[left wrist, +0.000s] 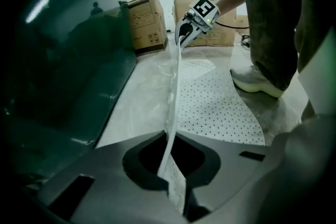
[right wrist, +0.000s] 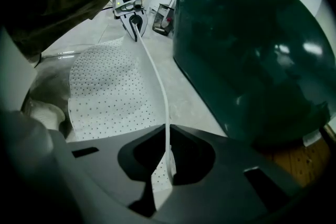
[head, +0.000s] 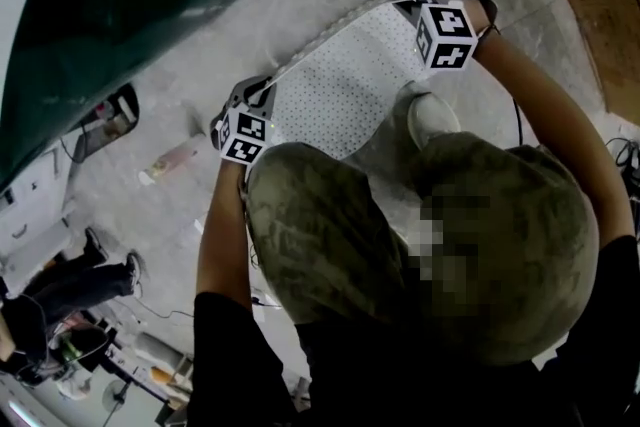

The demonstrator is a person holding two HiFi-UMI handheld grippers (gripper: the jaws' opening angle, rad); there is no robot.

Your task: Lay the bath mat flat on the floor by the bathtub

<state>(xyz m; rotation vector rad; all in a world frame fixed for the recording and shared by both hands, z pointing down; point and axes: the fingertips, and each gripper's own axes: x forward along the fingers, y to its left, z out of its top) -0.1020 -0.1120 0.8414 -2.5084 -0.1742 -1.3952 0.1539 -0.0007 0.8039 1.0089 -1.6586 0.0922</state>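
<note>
Left claw [left wrist: 176, 186] and right claw [right wrist: 163, 181] clench the mat [head: 350, 85] edge by the tub [head: 120, 5]; laying step: next, lower it flat, then release

The left gripper [left wrist: 176, 191] clamps one corner of the mat [left wrist: 215, 105] and the right gripper [left wrist: 182, 38] another (the edge raised between them), beside the green tub [left wrist: 63, 71]; a shoe [left wrist: 256, 81] stands near.
</note>
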